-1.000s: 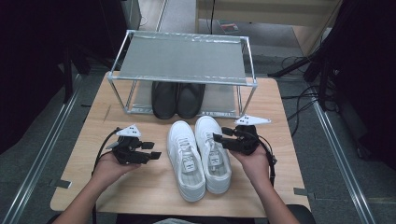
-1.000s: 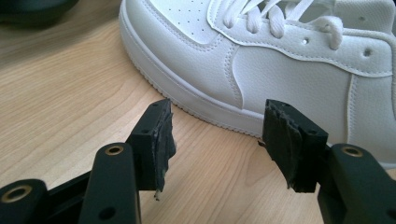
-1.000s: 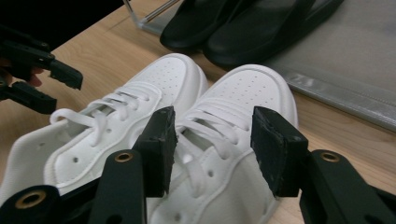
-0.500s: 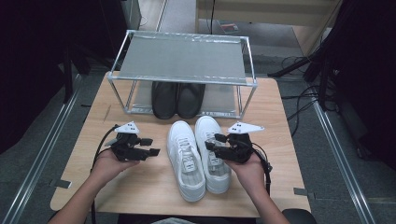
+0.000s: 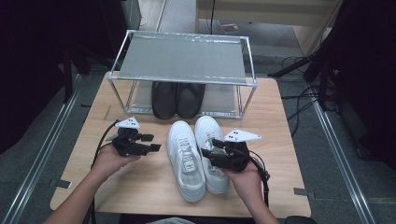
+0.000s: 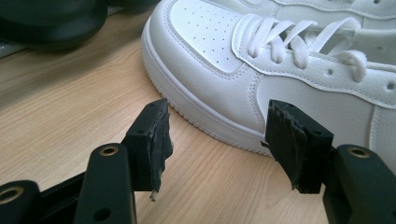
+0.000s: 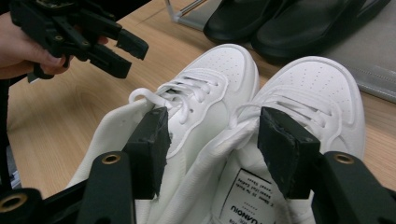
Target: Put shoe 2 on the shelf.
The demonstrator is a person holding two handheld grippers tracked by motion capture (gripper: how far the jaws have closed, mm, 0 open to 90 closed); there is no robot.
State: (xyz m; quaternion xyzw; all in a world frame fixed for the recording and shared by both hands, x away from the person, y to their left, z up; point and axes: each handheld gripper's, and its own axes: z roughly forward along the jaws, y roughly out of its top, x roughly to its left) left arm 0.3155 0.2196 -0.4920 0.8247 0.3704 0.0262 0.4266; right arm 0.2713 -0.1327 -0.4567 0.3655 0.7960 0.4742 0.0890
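Right gripper [image 5: 208,151] lower centre-right of high view, over the white sneakers [image 5: 198,156]; jaws spread, just been opening, straddling the adjoining collars of both shoes, pads not pressing. Left gripper [image 5: 152,142] lower left, jaws spread, nothing between them, low over the table [image 5: 140,186] just beside the left sneaker's side. Sneakers sit side by side at frame centre, toes toward the rack [image 5: 182,77]. Black shoes [image 5: 177,100] under the rack, upper centre

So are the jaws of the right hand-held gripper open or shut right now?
Open. The right hand-held gripper has just been opening; its jaws stand apart above the collars of the white sneakers, pressing on nothing.
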